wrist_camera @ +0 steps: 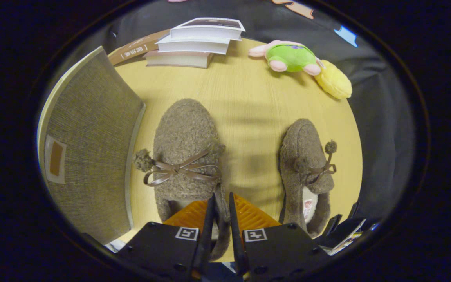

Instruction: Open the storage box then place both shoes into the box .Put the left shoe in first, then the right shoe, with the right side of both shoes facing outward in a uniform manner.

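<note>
Claw nearly closed, fingers pinching the heel rim of the left shoe, which sits on the desk w/ the box just to its left. Right shoe apart on the other side. Looks early: neither shoe boxed yet, both still to go in.

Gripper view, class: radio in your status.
Gripper shut on rim of left fuzzy brown slipper. Right fuzzy brown slipper alongside on table. Grey woven storage box beside, lid raised. Path clear.
</note>
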